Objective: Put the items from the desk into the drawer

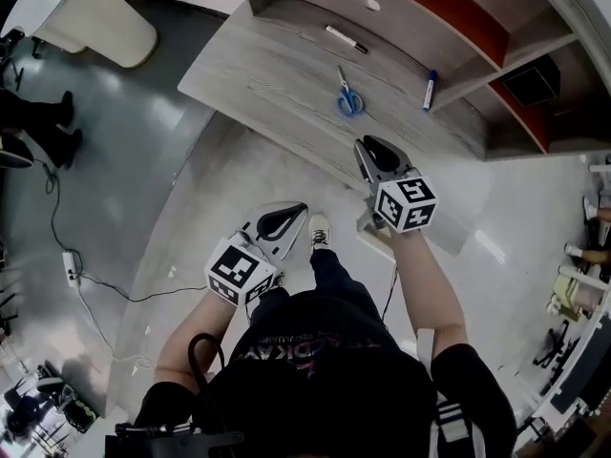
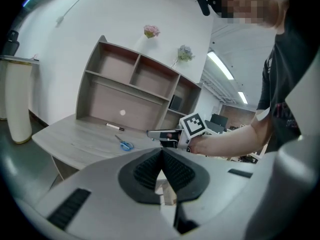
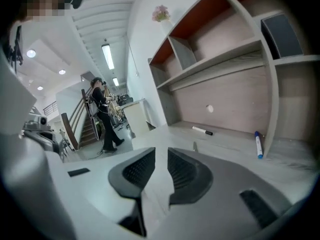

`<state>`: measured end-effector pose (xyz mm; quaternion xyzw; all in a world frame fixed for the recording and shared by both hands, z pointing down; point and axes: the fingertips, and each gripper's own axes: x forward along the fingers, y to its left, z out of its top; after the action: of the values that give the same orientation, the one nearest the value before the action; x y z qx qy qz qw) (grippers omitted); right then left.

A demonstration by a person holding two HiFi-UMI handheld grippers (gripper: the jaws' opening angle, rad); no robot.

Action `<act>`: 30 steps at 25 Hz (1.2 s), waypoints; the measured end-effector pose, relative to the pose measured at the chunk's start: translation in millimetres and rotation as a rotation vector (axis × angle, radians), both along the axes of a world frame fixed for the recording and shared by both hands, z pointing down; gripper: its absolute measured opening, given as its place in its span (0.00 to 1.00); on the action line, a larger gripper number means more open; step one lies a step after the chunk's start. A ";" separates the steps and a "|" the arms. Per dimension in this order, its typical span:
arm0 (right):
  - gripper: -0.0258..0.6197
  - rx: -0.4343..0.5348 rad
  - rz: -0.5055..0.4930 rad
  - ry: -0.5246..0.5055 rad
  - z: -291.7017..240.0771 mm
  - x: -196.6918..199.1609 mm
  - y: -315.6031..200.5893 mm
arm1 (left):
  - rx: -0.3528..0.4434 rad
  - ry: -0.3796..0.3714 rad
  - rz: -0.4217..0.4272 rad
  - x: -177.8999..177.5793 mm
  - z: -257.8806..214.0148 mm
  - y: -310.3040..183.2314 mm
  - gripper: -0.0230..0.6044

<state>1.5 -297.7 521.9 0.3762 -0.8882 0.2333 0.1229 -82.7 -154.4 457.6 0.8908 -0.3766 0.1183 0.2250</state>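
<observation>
Three items lie on the grey wooden desk (image 1: 258, 74): a white marker with a black cap (image 1: 346, 39) at the back, blue-handled scissors (image 1: 349, 94) in the middle, and a blue marker (image 1: 430, 90) by the shelf upright. My right gripper (image 1: 364, 145) hovers at the desk's front edge, just short of the scissors, its jaws a little apart with nothing between them. My left gripper (image 1: 302, 207) hangs lower over the floor, away from the desk, with its pads (image 2: 150, 166) meeting at the tips and holding nothing. No drawer is in sight.
A shelf unit (image 1: 449, 27) with red back panels stands on the desk's rear, with a black box (image 1: 531, 79) in one bay. A white rounded cabinet (image 1: 105, 22) stands on the floor at left. A cable (image 1: 115, 289) trails across the floor. A person (image 3: 102, 116) stands by the stairs.
</observation>
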 end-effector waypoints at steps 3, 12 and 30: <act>0.16 -0.030 0.007 0.056 24.4 4.4 -23.0 | -0.006 -0.006 -0.019 3.7 1.6 -0.5 0.05; 0.22 -0.163 0.001 0.234 96.5 2.6 -88.5 | -0.054 -0.018 -0.105 -9.2 10.0 -0.5 0.05; 0.27 -0.305 -0.036 0.471 157.3 -10.1 -127.4 | -0.092 0.000 -0.196 -16.1 13.3 -5.8 0.05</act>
<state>-8.6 -425.1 679.2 0.3811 -0.7965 0.2683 0.3852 -98.8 -160.2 470.9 0.8384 -0.4562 0.1129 0.2761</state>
